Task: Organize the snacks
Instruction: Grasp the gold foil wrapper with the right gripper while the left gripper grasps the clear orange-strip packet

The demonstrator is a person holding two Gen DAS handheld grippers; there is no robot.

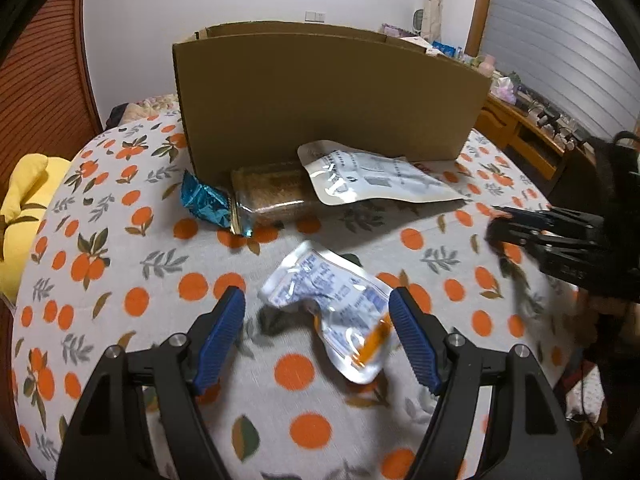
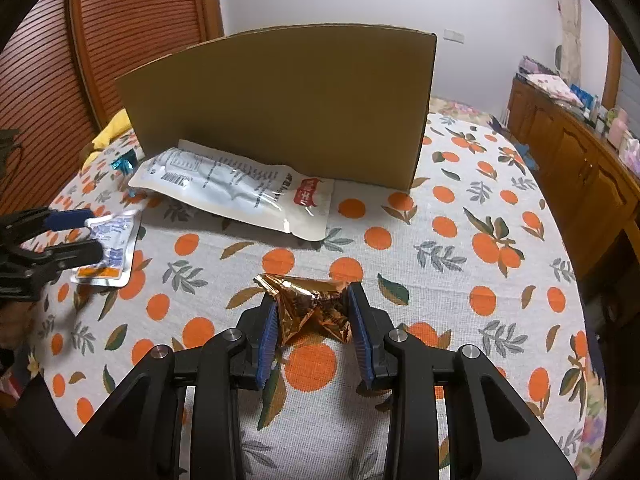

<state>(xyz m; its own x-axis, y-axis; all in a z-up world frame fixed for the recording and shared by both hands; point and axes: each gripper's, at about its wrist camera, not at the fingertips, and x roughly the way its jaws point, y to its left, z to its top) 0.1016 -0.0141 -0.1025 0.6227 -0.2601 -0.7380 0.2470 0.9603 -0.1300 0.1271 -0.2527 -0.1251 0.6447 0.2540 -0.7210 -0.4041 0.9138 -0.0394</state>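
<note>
Two grippers: my right gripper (image 2: 314, 320) pinches a crumpled copper foil packet (image 2: 316, 308); my left gripper (image 1: 318, 334) stands wide around a silver-and-blue printed pouch (image 1: 332, 312), unclamped.

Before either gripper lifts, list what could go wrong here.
1. The right gripper pinches the crinkled copper foil packet by loose wrapper, so it may slip or tear on lifting.
2. The small silver pouch lies tilted between the left gripper's open fingers; closing may catch only an edge.
3. The cardboard box's near wall stands tall, and the large white pouch lies against its foot; a low carry could hit either.
</note>
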